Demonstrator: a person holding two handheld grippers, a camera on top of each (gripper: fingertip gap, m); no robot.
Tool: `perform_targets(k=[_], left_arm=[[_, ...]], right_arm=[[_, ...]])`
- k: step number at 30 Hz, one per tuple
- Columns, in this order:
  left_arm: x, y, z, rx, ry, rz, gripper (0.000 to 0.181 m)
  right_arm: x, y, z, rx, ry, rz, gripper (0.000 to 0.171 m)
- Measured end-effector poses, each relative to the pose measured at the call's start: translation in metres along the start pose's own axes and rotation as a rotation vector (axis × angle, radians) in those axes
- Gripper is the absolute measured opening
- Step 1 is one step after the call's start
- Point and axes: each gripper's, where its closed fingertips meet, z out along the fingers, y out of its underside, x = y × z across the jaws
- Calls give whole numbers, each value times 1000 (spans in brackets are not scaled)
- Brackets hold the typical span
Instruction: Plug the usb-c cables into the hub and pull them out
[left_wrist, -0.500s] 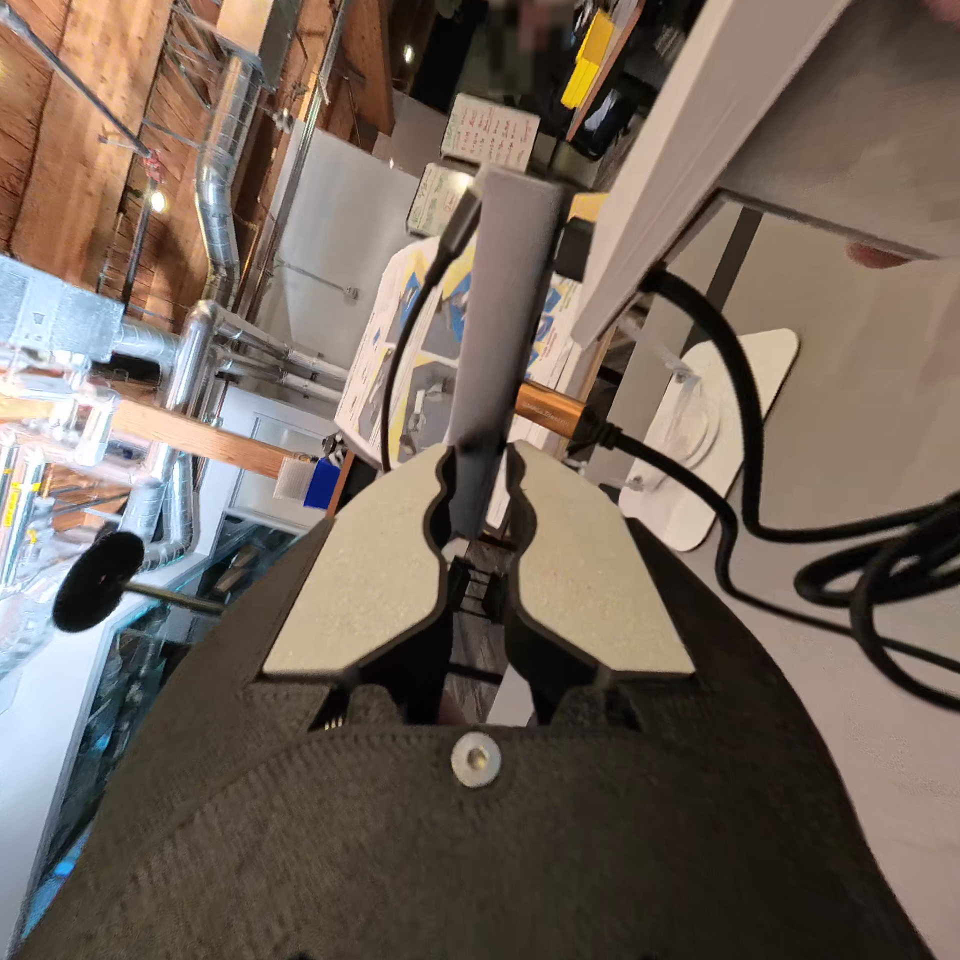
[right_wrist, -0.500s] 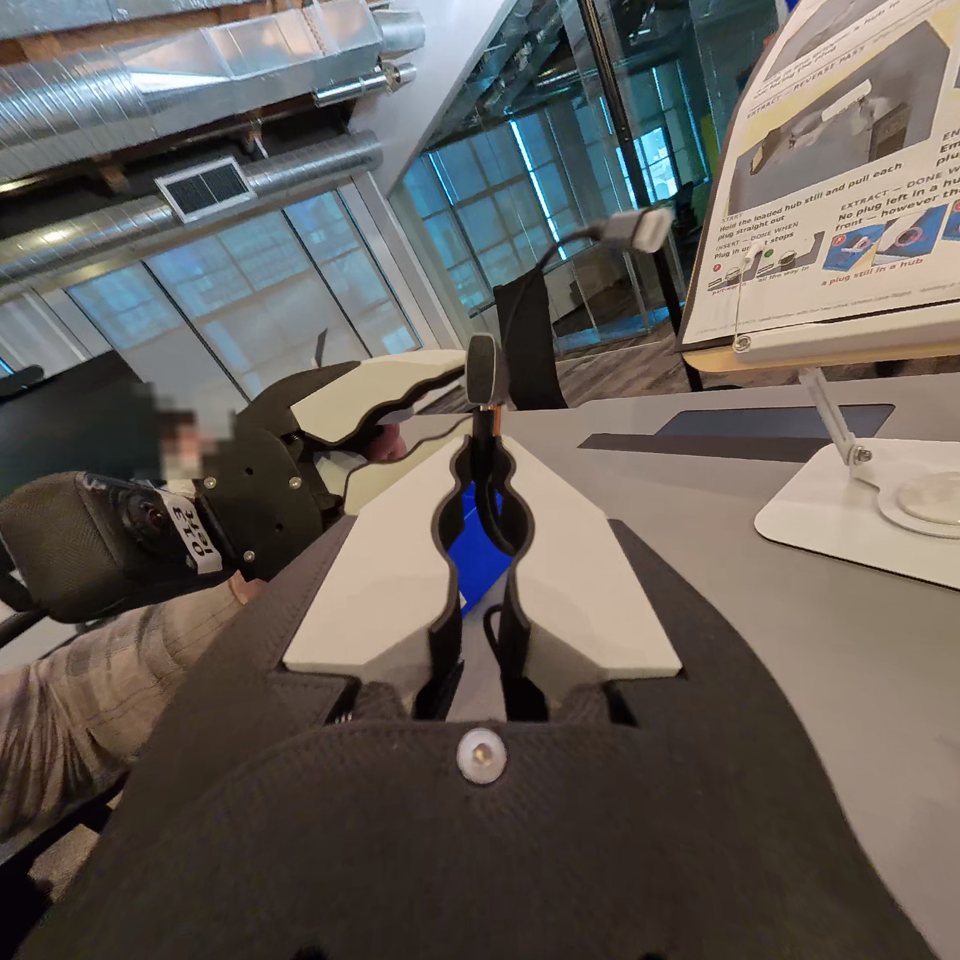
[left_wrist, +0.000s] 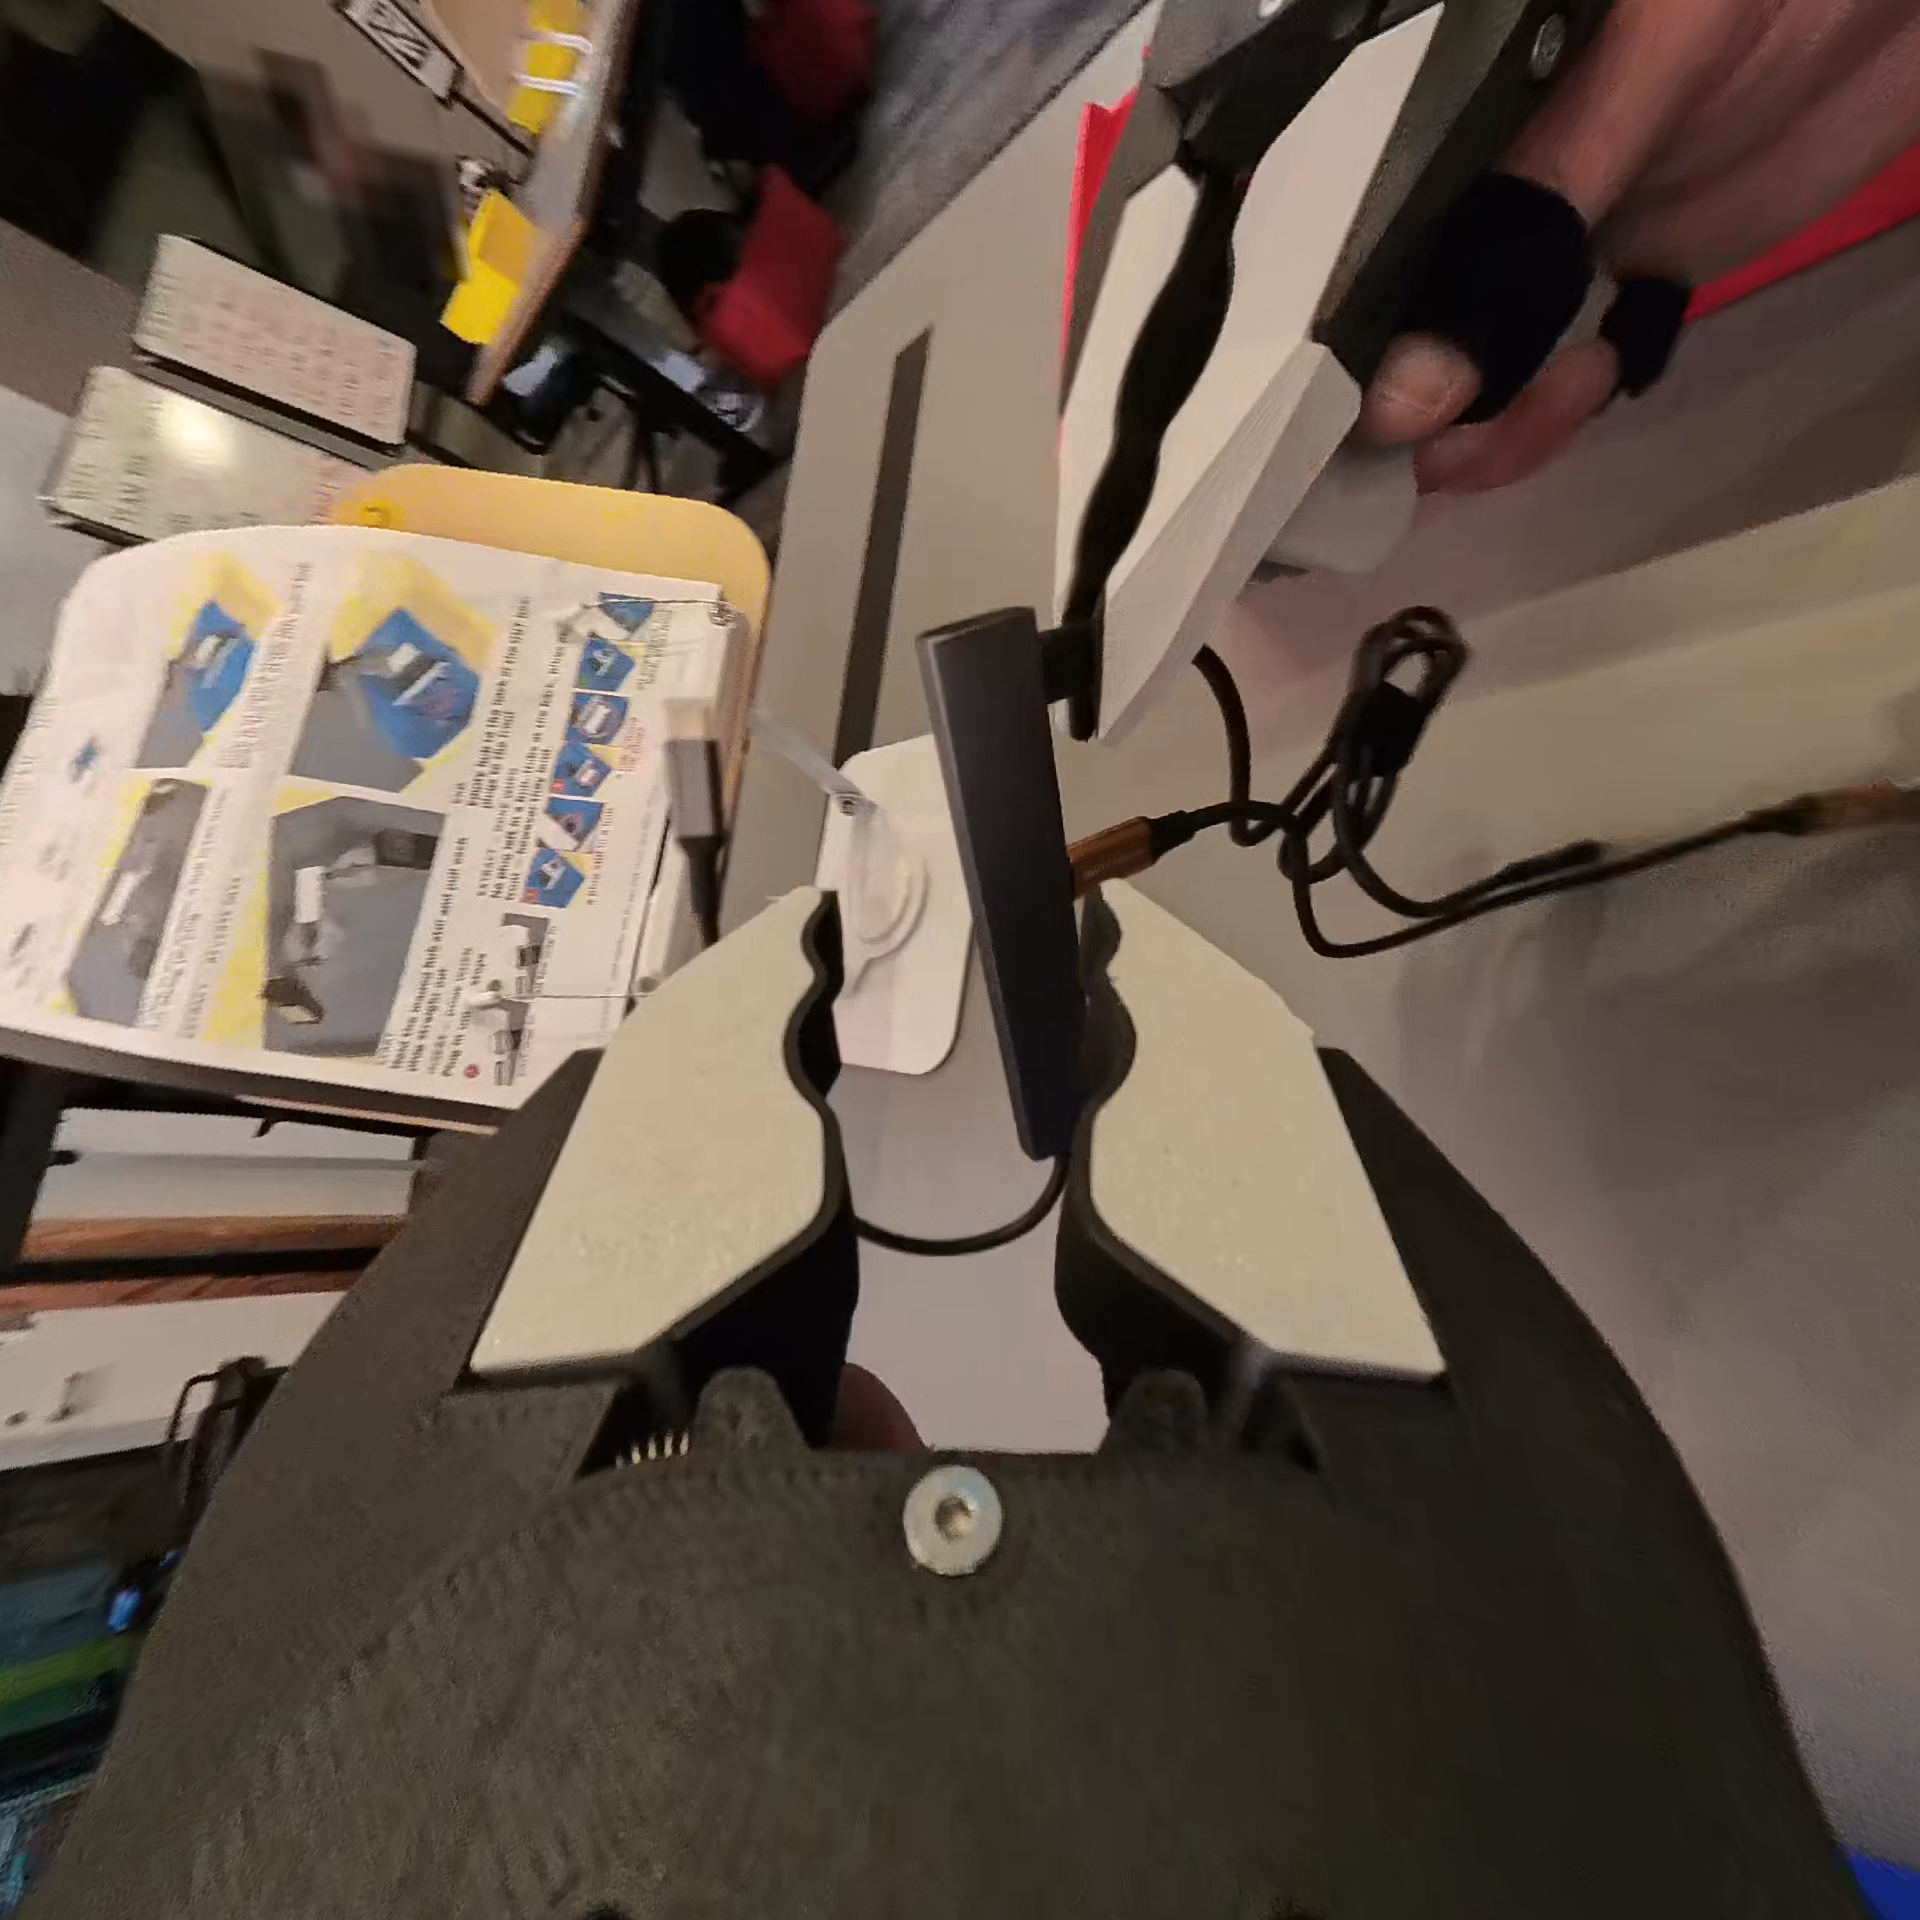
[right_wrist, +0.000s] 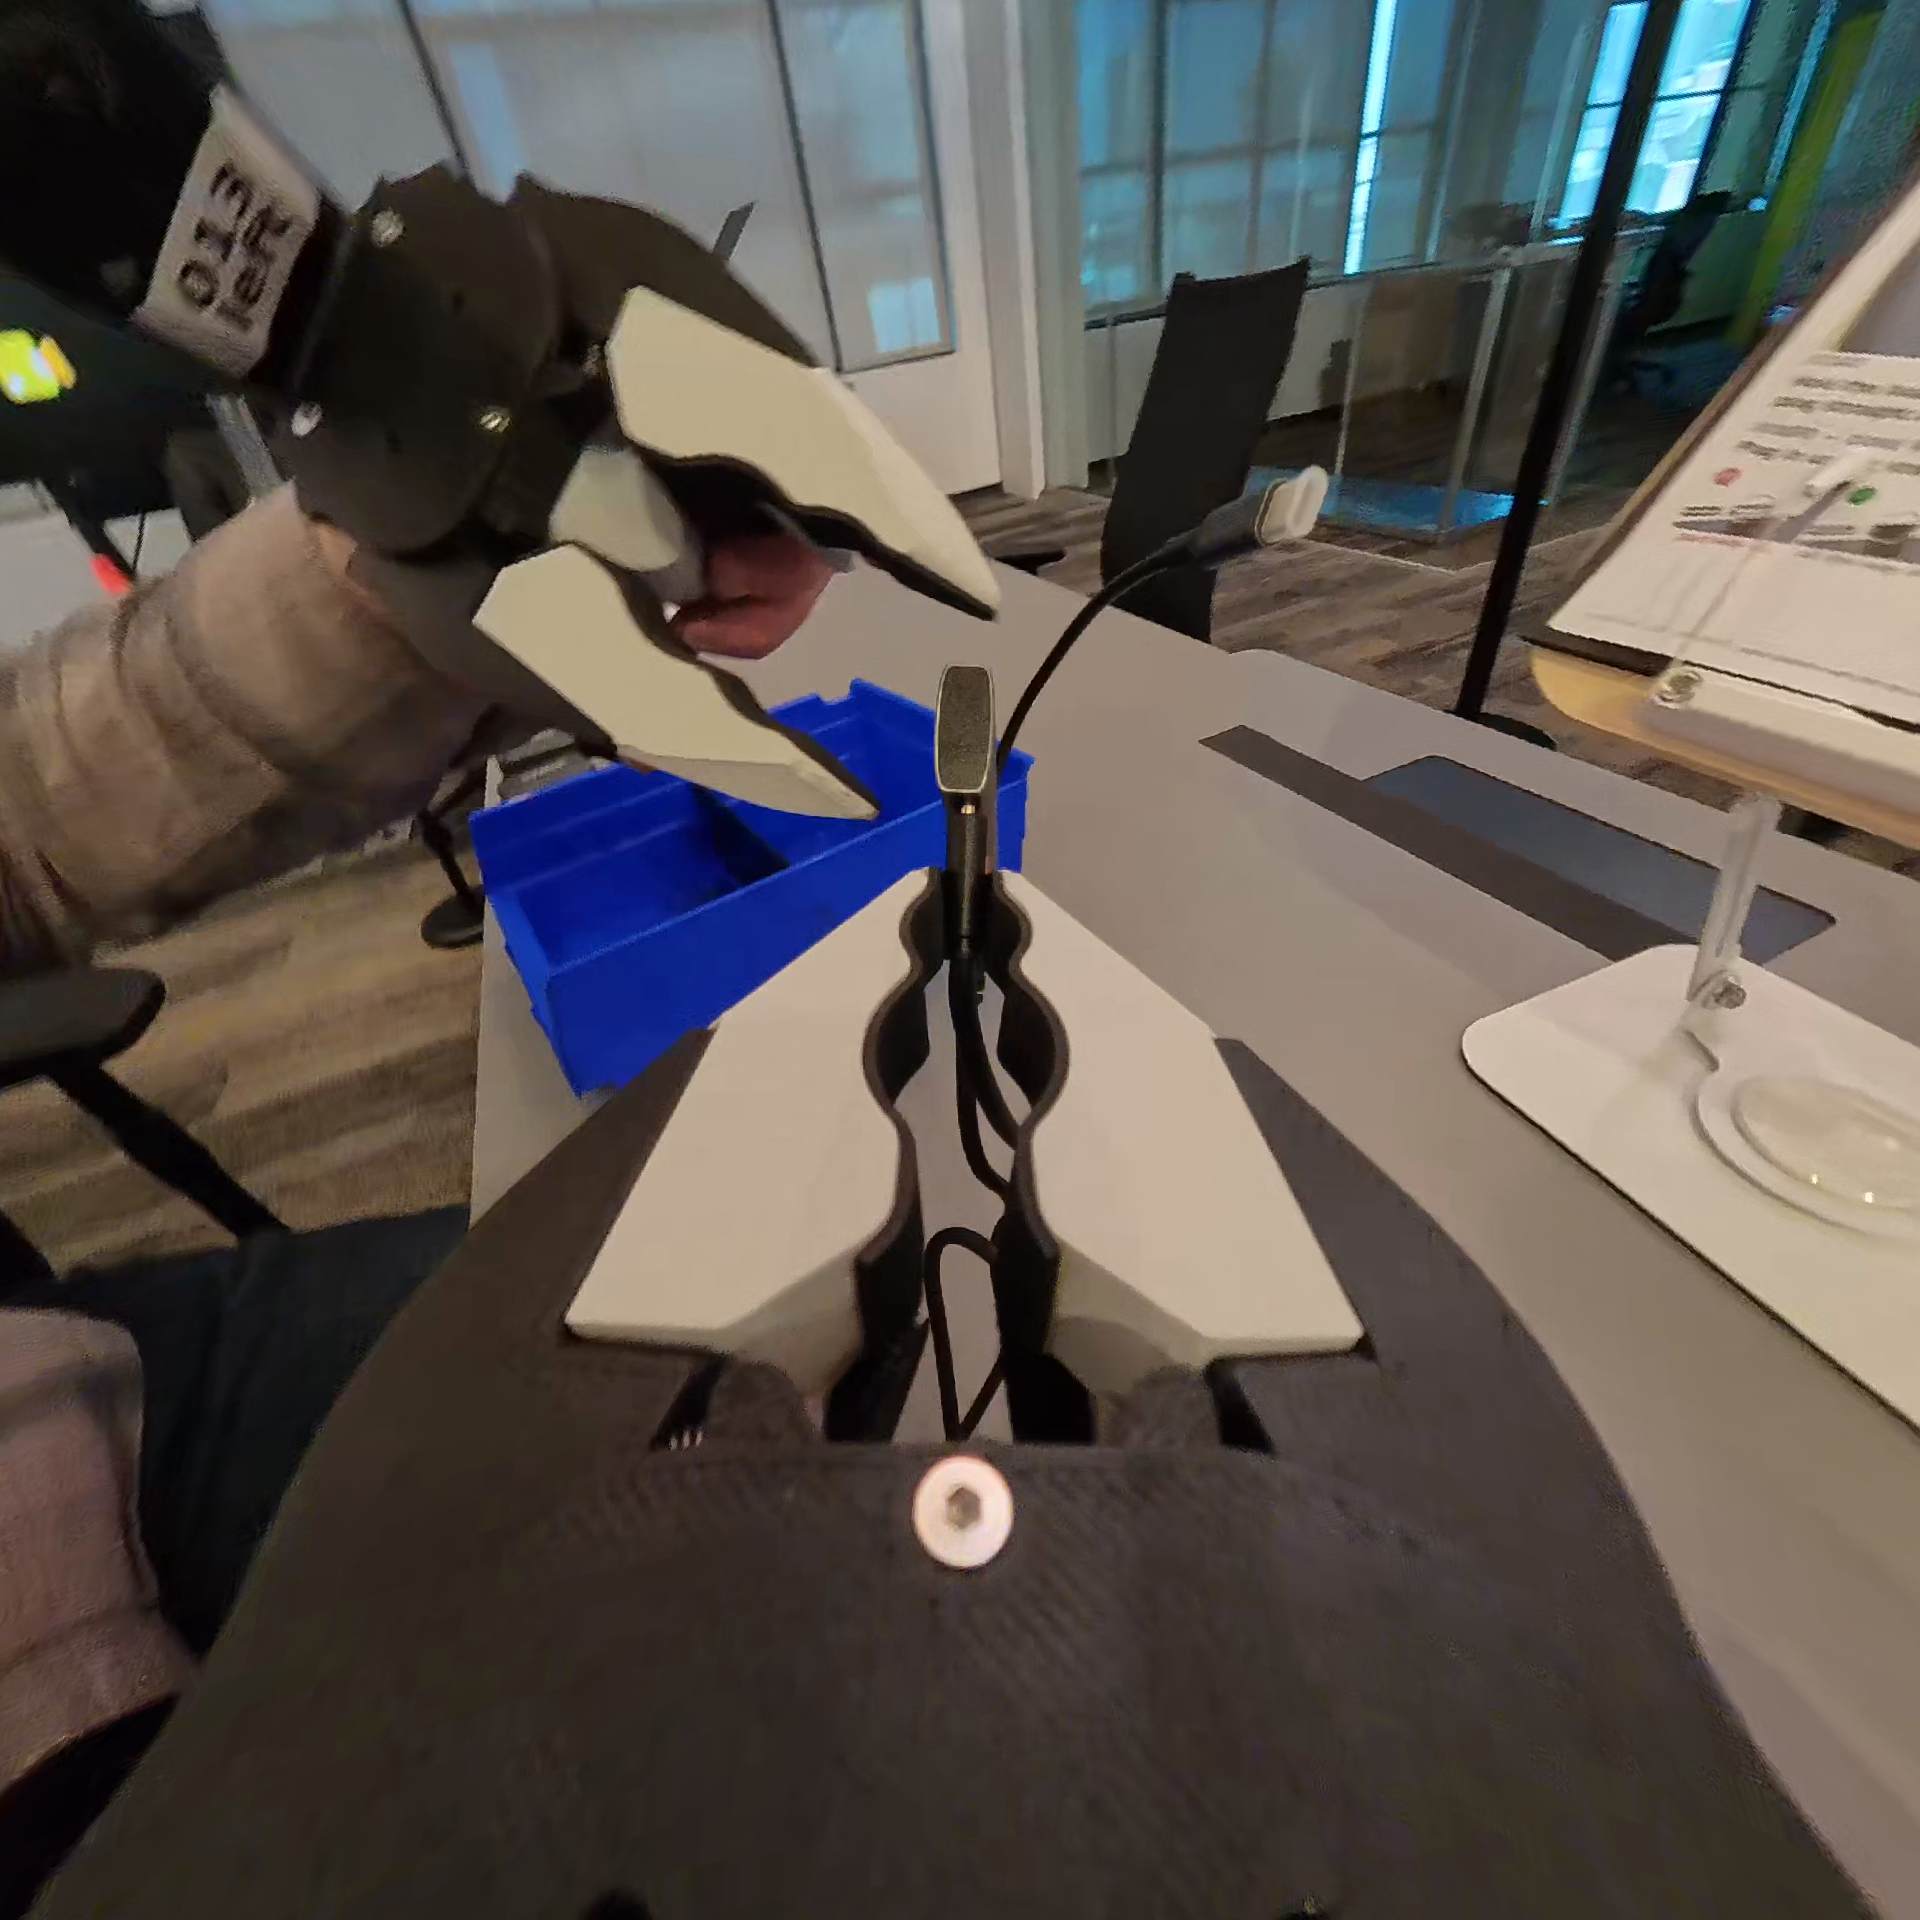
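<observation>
Left of the hub (left_wrist: 1003, 883), a printed instruction sheet (left_wrist: 312, 810) leans on a white-based stand (left_wrist: 894, 997) on the grey desk (right_wrist: 1351, 935). The right wrist view also shows a blue bin (right_wrist: 665, 914) at the desk edge on that side. Just left of the hub, a grey connector (left_wrist: 691, 790) stands up on the hub's own black lead (left_wrist: 956, 1236), which loops from the hub's near end.

The left hand-held gripper (left_wrist: 966, 904) has its jaws spread wide and holds nothing. In its own view the hub appears between the two fingers. The right wrist view shows those fingertips near the hub but apart from it, to its left.

The hub is a dark grey bar raised above the desk and tilted slightly. A copper-coloured plug (left_wrist: 1112, 852) sits in its right side.

At the hub's far end, the right hand-held gripper (right_wrist: 966, 883) is clamped on a black usb-c plug (right_wrist: 964, 862), which meets the hub there. Whether that plug is fully seated cannot be determined. Right of the hub, a loose coil of black cables (left_wrist: 1382, 727) lies on the desk.
</observation>
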Motion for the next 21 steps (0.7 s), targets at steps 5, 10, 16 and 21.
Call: perform_targets(k=[5, 10, 16, 21], left_arm=[[17, 11, 15, -34, 127, -13, 38], [30, 17, 23, -5, 210, -103, 21], [35, 16, 25, 73, 273, -255, 14], [33, 23, 31, 74, 255, -384, 10]], right_arm=[[-10, 9, 9, -95, -74, -83, 4], [-7, 16, 11, -159, -107, -142, 4], [2, 18, 11, -199, -105, -201, 5], [23, 17, 15, -194, 86, -292, 12]])
